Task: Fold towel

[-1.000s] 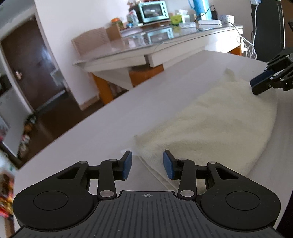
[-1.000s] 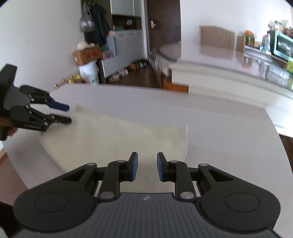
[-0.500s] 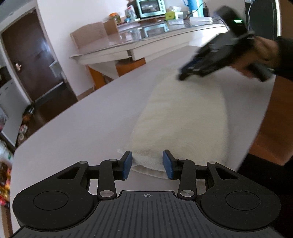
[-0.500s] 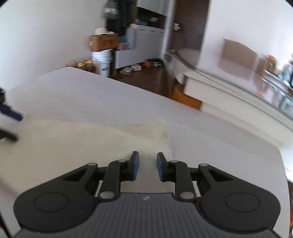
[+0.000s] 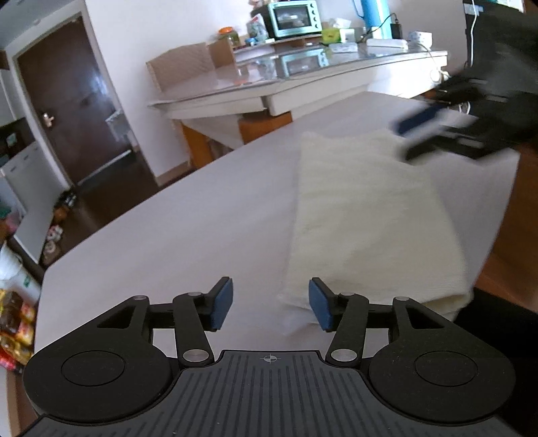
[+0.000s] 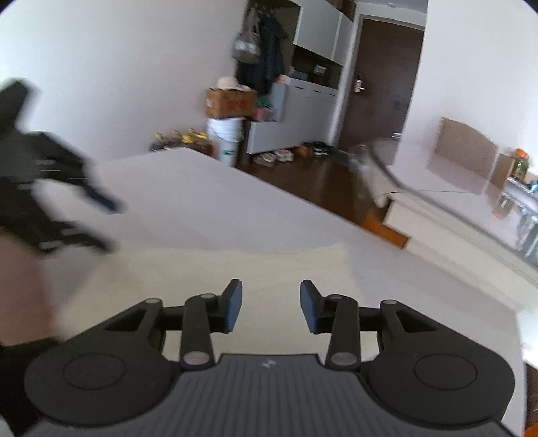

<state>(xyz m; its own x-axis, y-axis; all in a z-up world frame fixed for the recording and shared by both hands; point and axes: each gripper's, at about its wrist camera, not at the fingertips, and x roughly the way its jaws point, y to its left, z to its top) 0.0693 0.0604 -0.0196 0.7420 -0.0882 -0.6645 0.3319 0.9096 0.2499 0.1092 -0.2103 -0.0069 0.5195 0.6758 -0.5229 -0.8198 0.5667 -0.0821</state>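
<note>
A cream towel (image 5: 366, 215) lies folded into a long strip on the white table (image 5: 188, 228). My left gripper (image 5: 270, 304) is open and empty, its jaws just short of the towel's near corner. In the left wrist view the right gripper (image 5: 423, 134) shows blurred above the towel's far end. In the right wrist view my right gripper (image 6: 270, 307) is open and empty above the towel (image 6: 215, 272). There the left gripper (image 6: 97, 222) shows blurred at the left, over the towel's other end.
A second table (image 5: 302, 84) with a glass top stands behind, carrying a small oven (image 5: 292, 20) and other items. A dark door (image 5: 74, 111) is at the left. The towel lies near the table's right edge (image 5: 504, 208). Boxes and a bucket (image 6: 225, 134) stand on the floor.
Both grippers have opened wider. The left gripper has shifted left so the towel's corner lies by its right finger. The right gripper has moved back toward the towel's far end.
</note>
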